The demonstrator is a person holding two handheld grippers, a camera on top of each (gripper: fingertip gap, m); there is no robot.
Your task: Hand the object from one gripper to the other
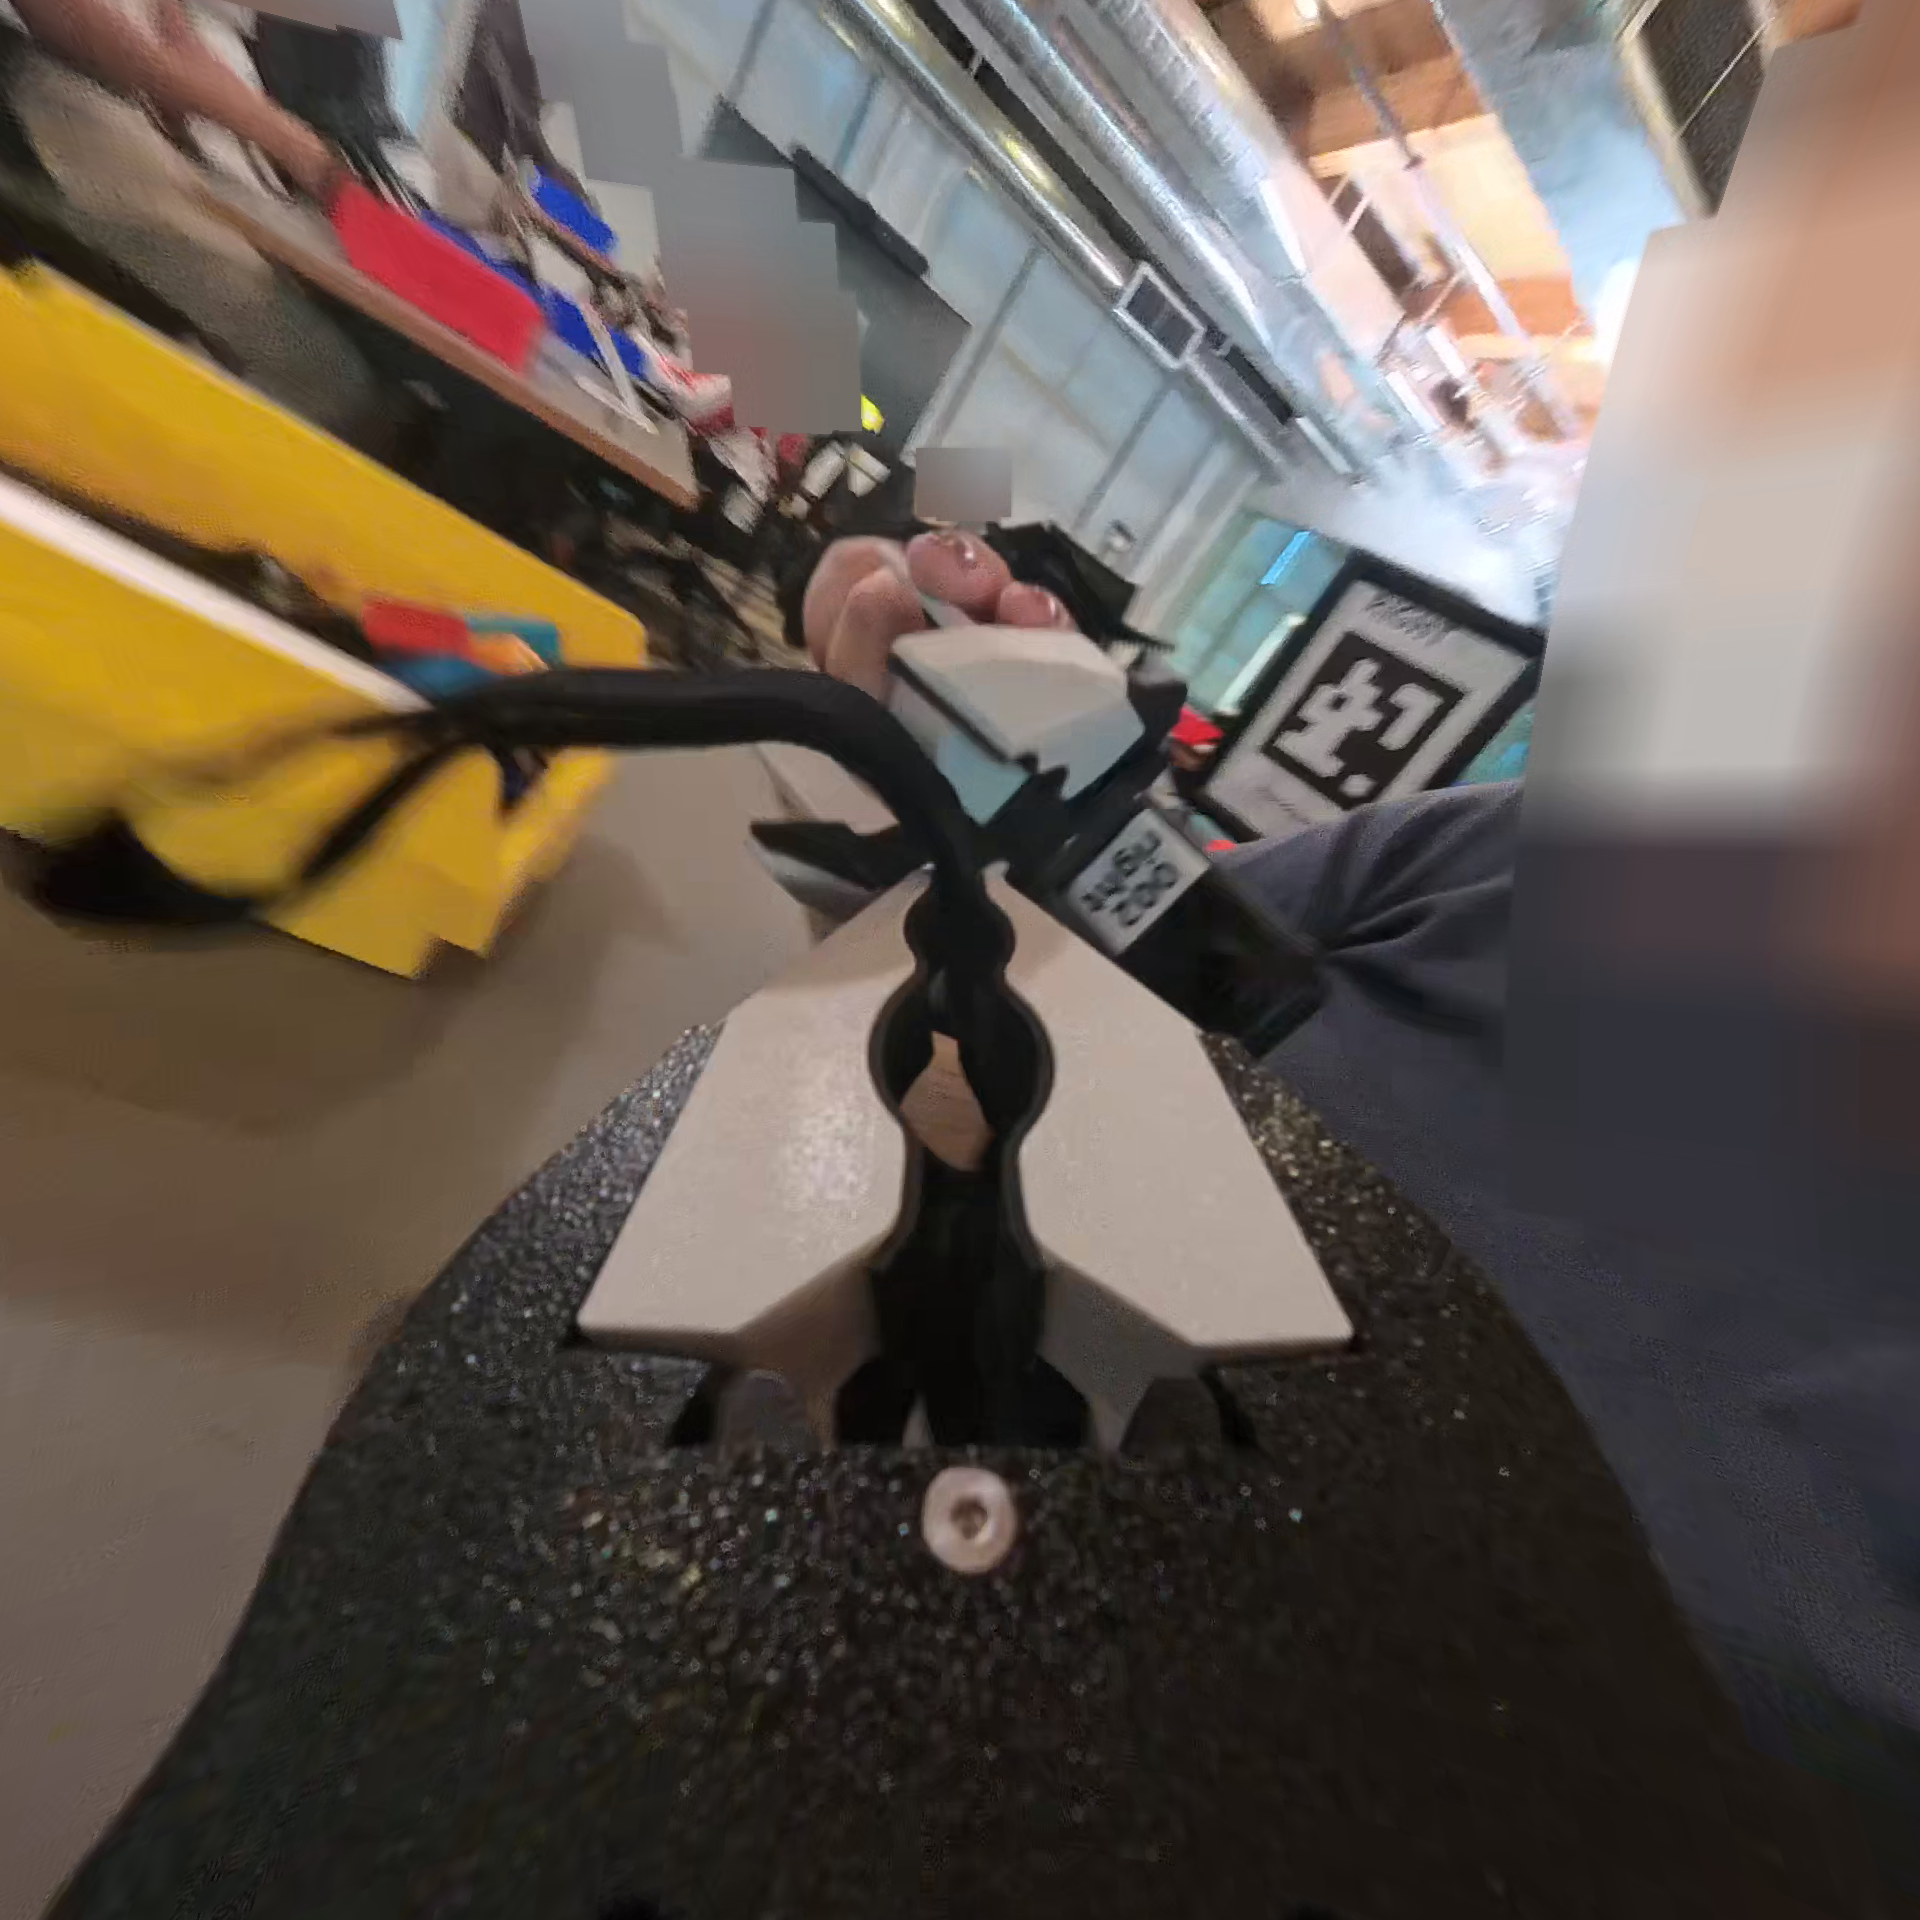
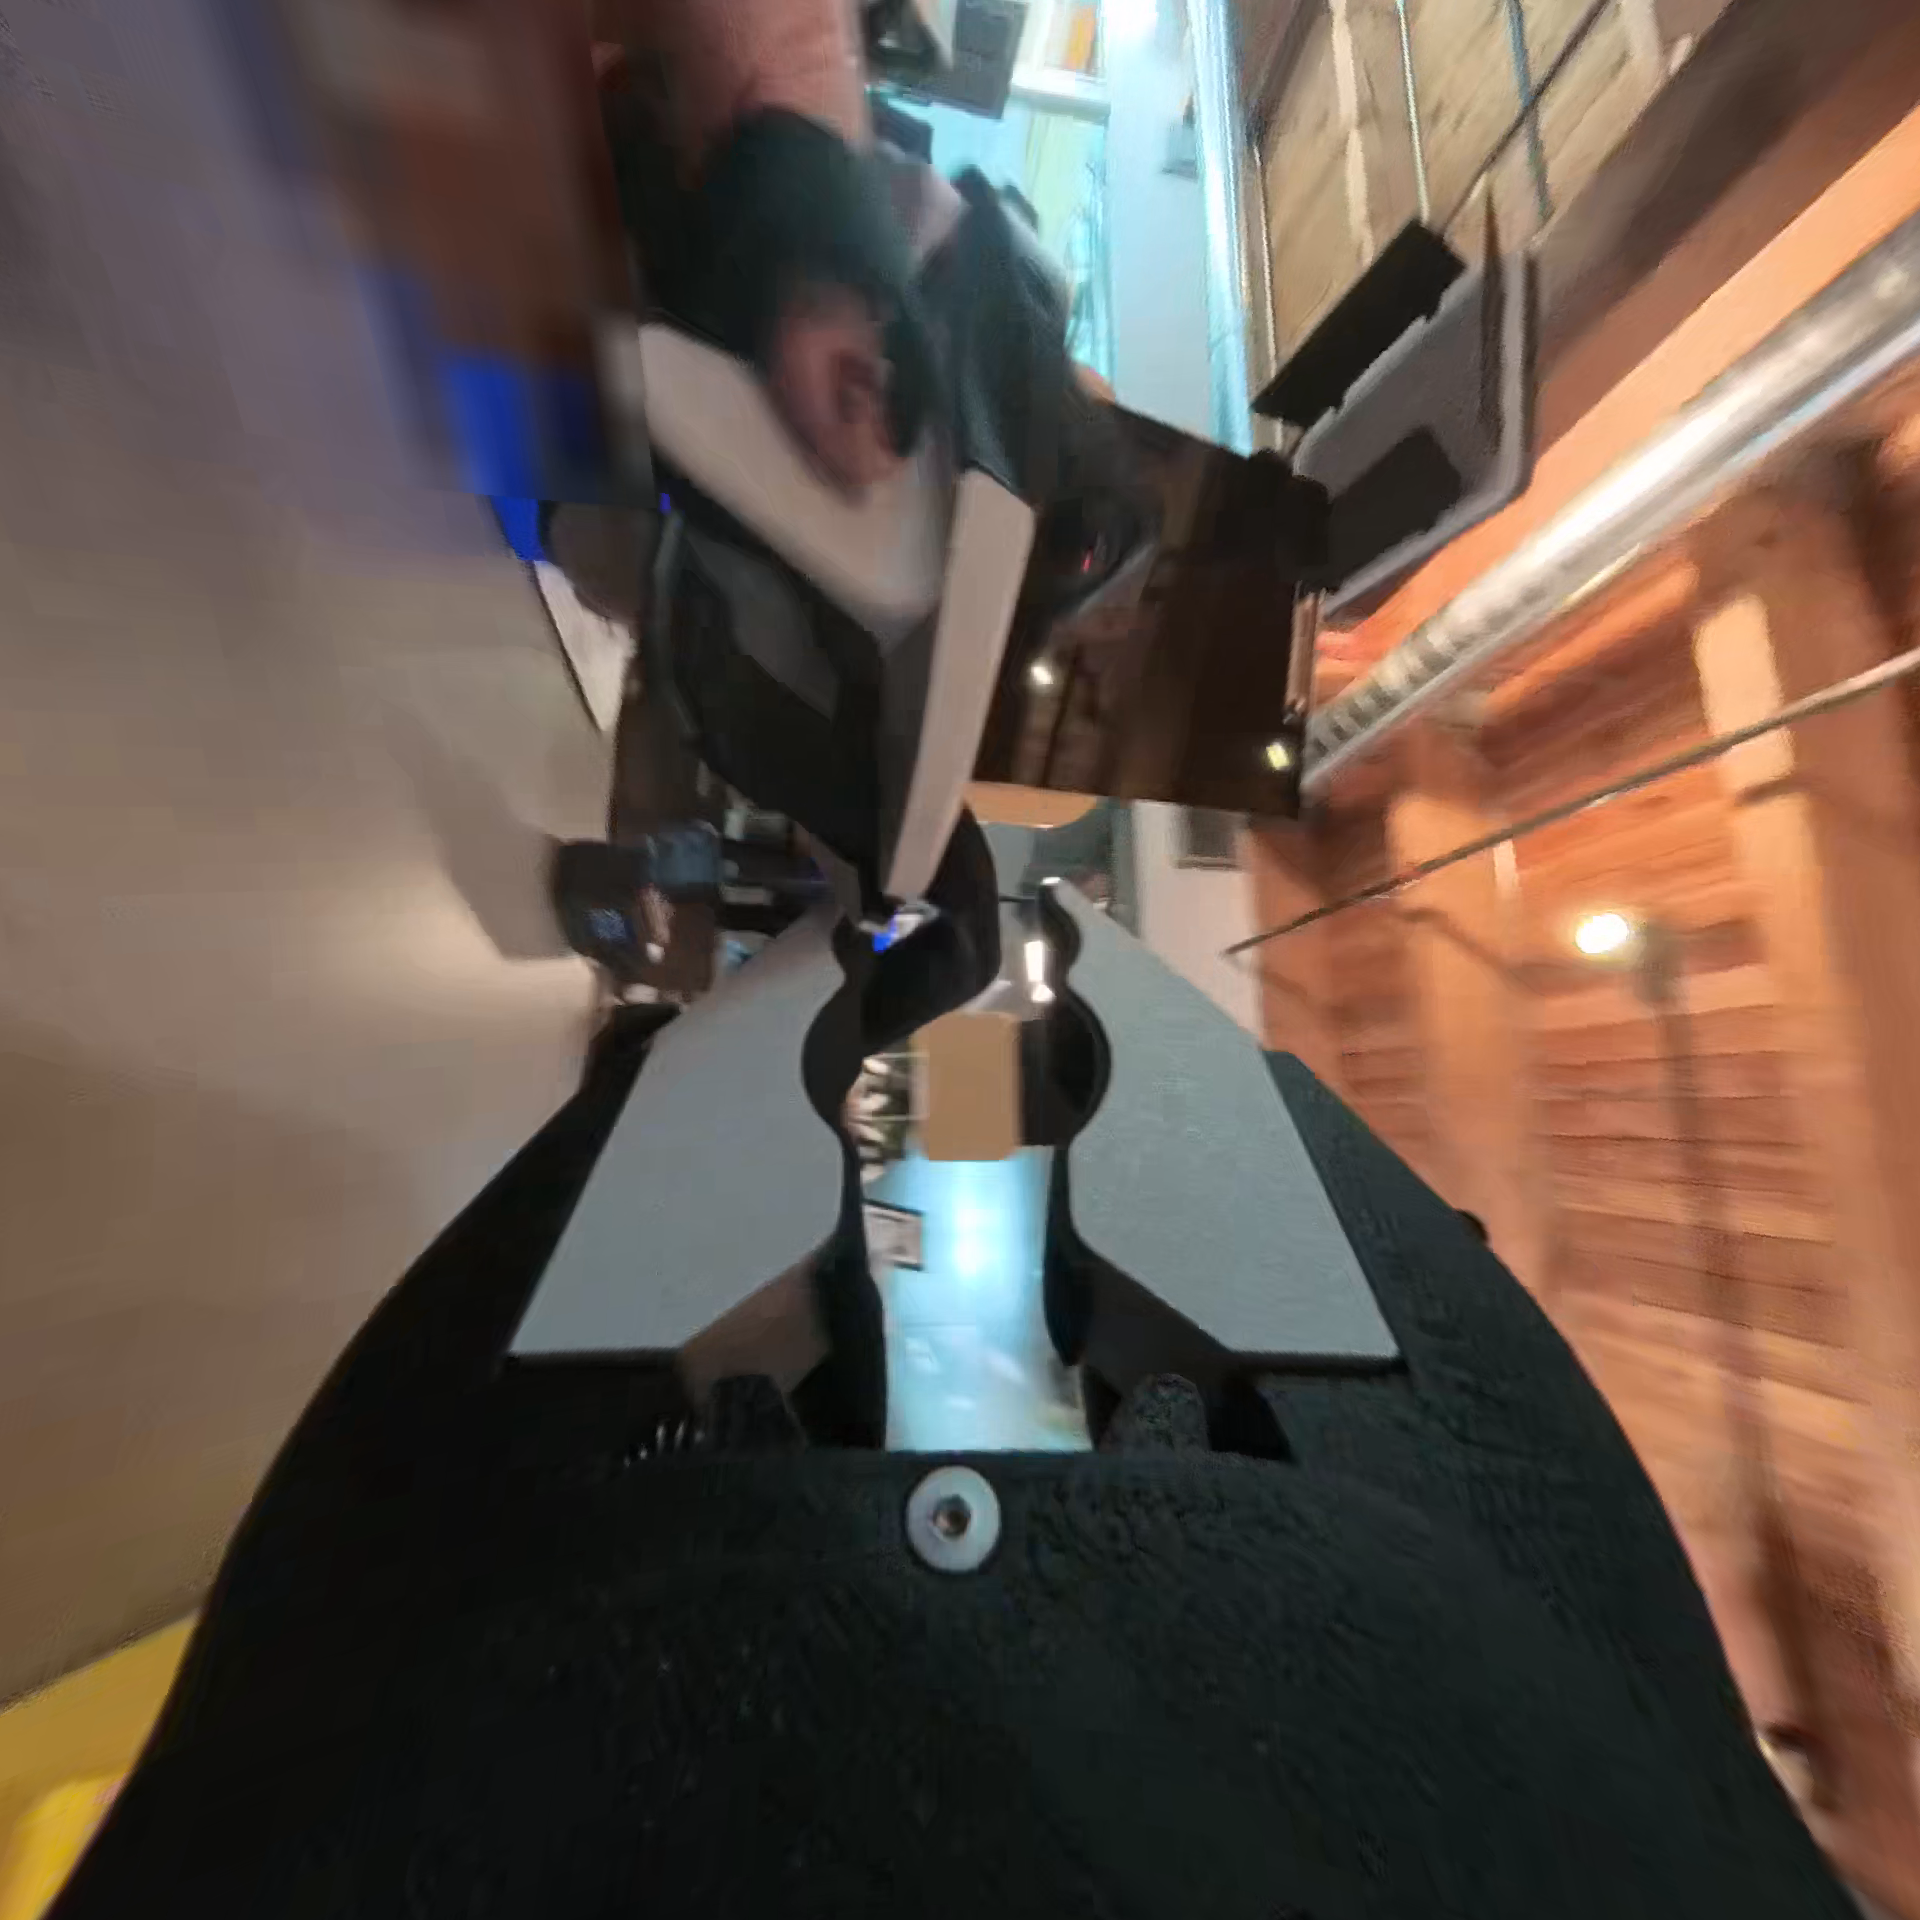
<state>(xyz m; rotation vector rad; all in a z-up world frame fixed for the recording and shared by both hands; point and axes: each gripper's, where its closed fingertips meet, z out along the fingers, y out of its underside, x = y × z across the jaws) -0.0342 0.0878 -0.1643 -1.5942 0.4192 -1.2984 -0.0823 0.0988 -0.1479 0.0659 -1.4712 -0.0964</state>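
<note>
My left gripper (image 1: pixel 956 925) is shut on a black braided cord (image 1: pixel 675 707). The cord rises from between its grey fingers and bends left toward a yellow bin (image 1: pixel 208 540). The right gripper (image 1: pixel 1013 717), held by a hand (image 1: pixel 883 603), is just beyond my left fingertips, beside the cord's bend. In the right wrist view my right gripper (image 2: pixel 945 914) has its jaws apart. The black cord (image 2: pixel 935 956) lies between its tips, against the left finger. The left gripper (image 2: pixel 966 644) is directly ahead of it, blurred.
The yellow bin stands at the left on a grey table (image 1: pixel 312 1143), with coloured items and black strands at its rim. A black-and-white marker board (image 1: pixel 1361 717) stands at the right. A person's dark sleeve (image 1: pixel 1403 894) is close on the right.
</note>
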